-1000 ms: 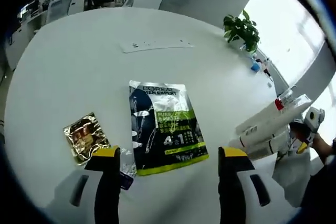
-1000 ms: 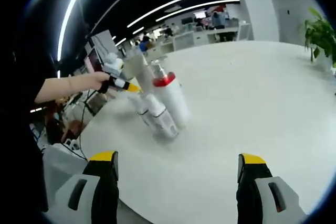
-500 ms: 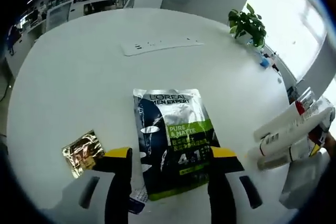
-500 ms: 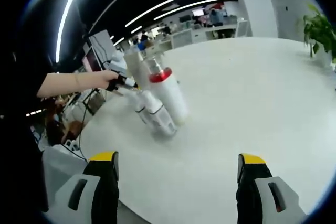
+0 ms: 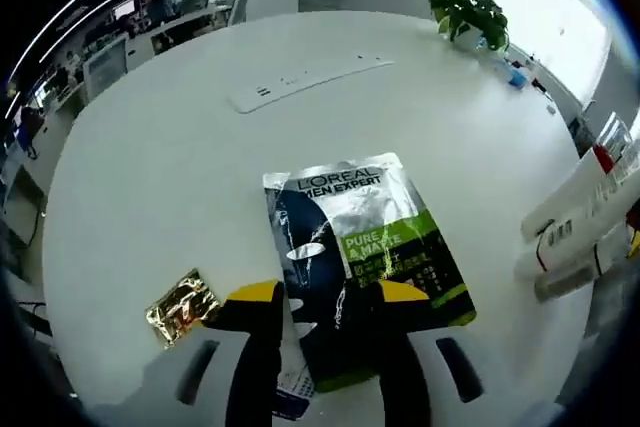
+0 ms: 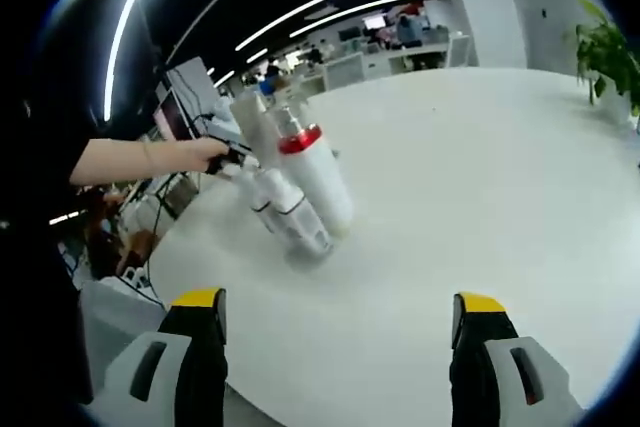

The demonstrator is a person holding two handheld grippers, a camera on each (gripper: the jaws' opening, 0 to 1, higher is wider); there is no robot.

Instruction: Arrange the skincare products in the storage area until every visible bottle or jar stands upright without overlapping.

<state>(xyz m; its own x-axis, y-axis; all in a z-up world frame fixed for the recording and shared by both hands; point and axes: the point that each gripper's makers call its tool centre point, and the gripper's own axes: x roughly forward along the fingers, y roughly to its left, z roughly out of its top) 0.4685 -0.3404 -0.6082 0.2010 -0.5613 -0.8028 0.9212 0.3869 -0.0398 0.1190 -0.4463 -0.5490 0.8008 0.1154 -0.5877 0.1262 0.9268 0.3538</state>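
While the left tool [image 5: 318, 299] stands over the near end of a flat L'Oréal Men Expert sachet [image 5: 360, 257], its yellow-tipped jaws are drawn close together, one on each side of the pack's near end; whether they actually pinch it cannot be told. The sachet lies face up on the round white counter [image 5: 180, 157]. A small crumpled gold foil packet [image 5: 183, 305] lies apart from it, beside the jaws, and a white power strip [image 5: 305, 80] lies farther off across the counter. A potted plant [image 5: 466, 15] stands at the far edge.

In the right gripper view, the right tool [image 6: 336, 309] is released, its jaws spread wide over bare counter with nothing between them. Ahead, a cluster of white skincare bottles [image 6: 290, 197], one with a red collar, leans together near the counter's edge. A person's hand [image 6: 205, 155] reaches toward the cluster, gripping something dark.
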